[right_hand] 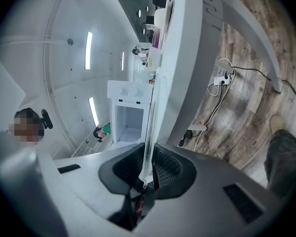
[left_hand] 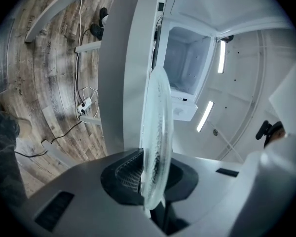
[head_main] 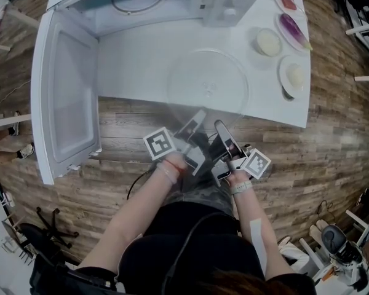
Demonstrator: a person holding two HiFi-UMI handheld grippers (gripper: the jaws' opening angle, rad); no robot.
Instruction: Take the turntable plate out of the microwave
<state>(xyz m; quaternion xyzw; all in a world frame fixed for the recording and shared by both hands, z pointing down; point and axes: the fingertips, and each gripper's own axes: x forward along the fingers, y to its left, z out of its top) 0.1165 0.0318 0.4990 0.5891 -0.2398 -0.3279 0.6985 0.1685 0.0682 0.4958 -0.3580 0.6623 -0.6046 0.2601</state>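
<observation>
On the white table (head_main: 135,60), just in front of the open white microwave (head_main: 172,8), lay the round clear glass turntable plate (head_main: 208,82). Its near rim was at the table's near edge. So the plate was already out of the oven. Couldn't tell if it sat flat on the table or hung just above it.

Left claw (head_main: 194,121) was nearly closed & pinched tight on the near rim. Right claw (head_main: 221,128) was just beside it w/ the same rim between its jaws. Those jaws stood a bit apart & didn't seem to press the glass, so the left one did the holding.

To do this bit well, I think: keep the plate level, go slow, and get it fully onto the table before the left lets go. Glass is slippy, and one pinch at the rim could let it tip.

Around it, at the table's right side:
- a round white bowl of cream stuff (head_main: 268,42)
- a white plate w/ a purple eggplant (head_main: 293,31)
- a white plate w/ a pale lump (head_main: 293,75)

That last one was near the glass but not touching, the easiest thing to bump. The white microwave door (head_main: 67,97) hung open at the left, well apart.
</observation>
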